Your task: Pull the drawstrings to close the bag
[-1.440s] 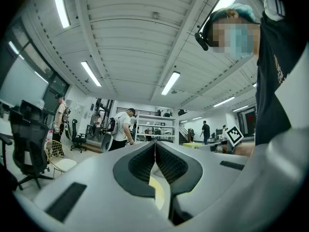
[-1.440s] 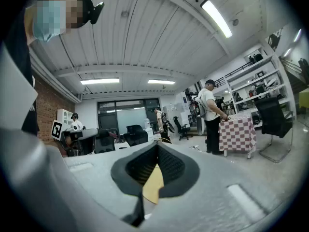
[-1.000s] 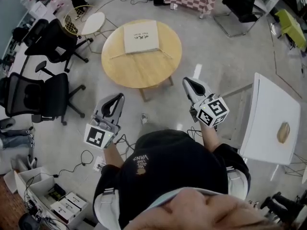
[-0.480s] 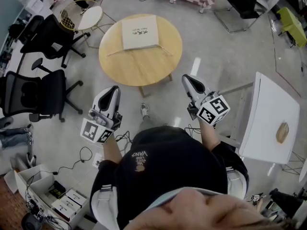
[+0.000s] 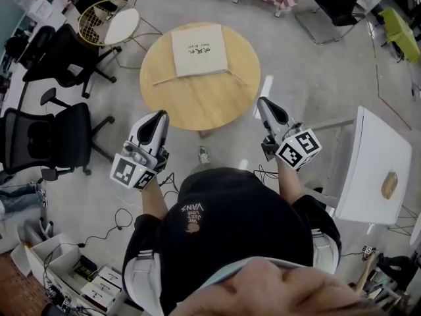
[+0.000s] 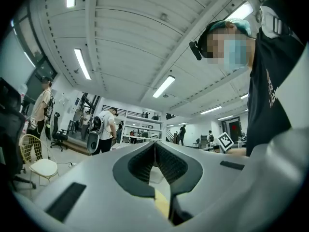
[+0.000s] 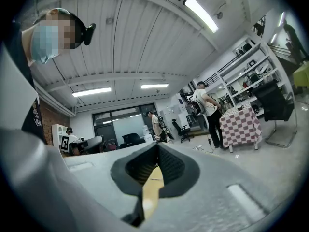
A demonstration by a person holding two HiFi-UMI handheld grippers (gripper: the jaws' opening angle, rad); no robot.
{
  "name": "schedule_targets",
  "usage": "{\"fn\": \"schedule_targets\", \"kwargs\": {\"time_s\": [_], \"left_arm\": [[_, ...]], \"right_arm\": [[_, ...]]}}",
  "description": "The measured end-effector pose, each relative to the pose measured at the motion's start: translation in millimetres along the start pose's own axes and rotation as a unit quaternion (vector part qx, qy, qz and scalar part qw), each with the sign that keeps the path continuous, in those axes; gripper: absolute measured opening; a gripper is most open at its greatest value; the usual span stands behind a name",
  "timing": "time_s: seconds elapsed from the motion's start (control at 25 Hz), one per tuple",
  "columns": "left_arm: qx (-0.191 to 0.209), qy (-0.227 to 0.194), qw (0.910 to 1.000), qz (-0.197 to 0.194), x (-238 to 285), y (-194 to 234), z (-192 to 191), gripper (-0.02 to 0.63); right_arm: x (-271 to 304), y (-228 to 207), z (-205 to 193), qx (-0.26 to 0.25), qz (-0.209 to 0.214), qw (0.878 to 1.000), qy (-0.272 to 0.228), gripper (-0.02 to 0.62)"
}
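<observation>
Approach stance, no contact yet. I carry the left gripper (image 5: pixel 158 116) and the right gripper (image 5: pixel 264 103) side by side, roughly level and pointing ahead toward the round table (image 5: pixel 197 107). I judge this a carrying posture for closing in. Each gripper's jaws are pressed together with nothing between them, as its own view shows. The bag (image 5: pixel 198 50) lies flat on the far half of the tabletop, well apart from both grippers. The left drawstring (image 5: pixel 164 78) trails from its near-left corner and the right drawstring (image 5: pixel 237 77) from its near-right corner, so each cord lies on the side of the gripper likely meant for it
</observation>
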State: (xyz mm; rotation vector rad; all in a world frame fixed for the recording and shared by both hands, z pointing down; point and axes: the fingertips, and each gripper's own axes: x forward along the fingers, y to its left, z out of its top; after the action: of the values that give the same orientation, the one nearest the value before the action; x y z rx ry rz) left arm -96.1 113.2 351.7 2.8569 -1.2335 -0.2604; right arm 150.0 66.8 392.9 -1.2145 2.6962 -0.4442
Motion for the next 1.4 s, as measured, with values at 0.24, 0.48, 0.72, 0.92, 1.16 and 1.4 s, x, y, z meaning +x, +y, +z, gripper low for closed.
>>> {"fn": "schedule_targets", "kwargs": {"time_s": [0.24,0.48,0.72,0.92,1.16,1.4], "left_arm": [[-0.016,0.012,0.9997,-0.015,9.7,65.2,-3.7,0.005],[-0.025,0.017,0.9982,-0.051,23.2,114.7,-7.5,0.005],[-0.041,0.021,0.9977,-0.05,31.3,153.2,-20.7,0.005],[-0.048,0.027,0.9975,-0.044,38.5,171.2,-27.7,0.005],[-0.047,0.028,0.9979,-0.035,51.6,187.1,-29.7,0.005],[-0.056,0.025,0.998,-0.013,68.1,202.1,-33.5,0.005]], "right_arm": [[53.5,-3.7,1.4,-0.003,-0.026,1.0,-0.008,-0.002],[90.9,-7.4,-2.0,-0.001,-0.062,0.998,-0.02,-0.002],[107.8,-20.6,-6.8,0.0,-0.093,0.995,-0.022,-0.002],[121.8,-29.4,-3.5,0.004,-0.098,0.995,-0.022,-0.002],[148.7,-46.7,2.9,-0.001,-0.086,0.996,-0.016,-0.002],[169.4,-69.9,11.2,-0.004,-0.075,0.997,-0.009,-0.002]]}}
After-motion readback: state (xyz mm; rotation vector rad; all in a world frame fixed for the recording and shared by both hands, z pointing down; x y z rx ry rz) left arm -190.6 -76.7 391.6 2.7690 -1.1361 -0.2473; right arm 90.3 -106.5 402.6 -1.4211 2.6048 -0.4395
